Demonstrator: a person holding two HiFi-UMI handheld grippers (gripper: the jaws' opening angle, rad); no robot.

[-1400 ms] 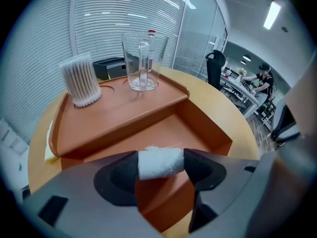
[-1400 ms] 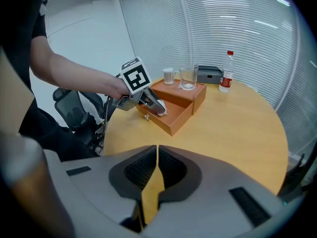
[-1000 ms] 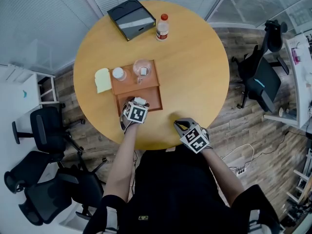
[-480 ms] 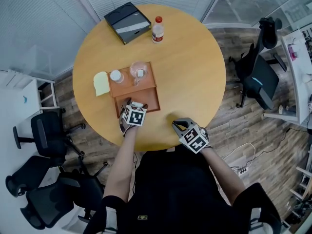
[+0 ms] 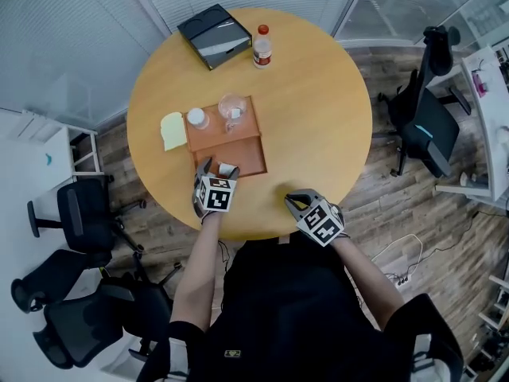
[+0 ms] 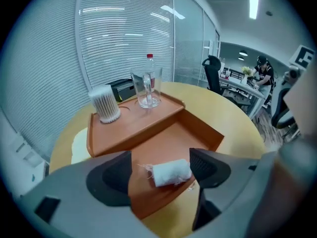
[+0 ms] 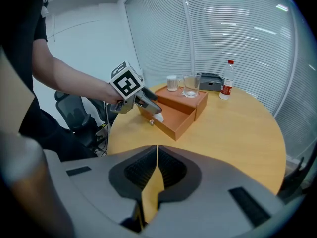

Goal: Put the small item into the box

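Evidently the small white roll [image 6: 171, 172] lies free inside the box [image 6: 174, 142], at its near edge, because the left tongs [image 5: 218, 170], whose jaws have just been opening wide, flank without pressing it, while the unneeded right tongs [image 7: 156, 167] sit closed, empty, right of the box.

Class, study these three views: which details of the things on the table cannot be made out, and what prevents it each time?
Glass contents: too small in the head view; in the left gripper view the bottle behind confuses them.
White roll: in the right gripper view the left gripper hides most of it.
Bottle label: too small in every view.
Black case: too small in the head view to identify.
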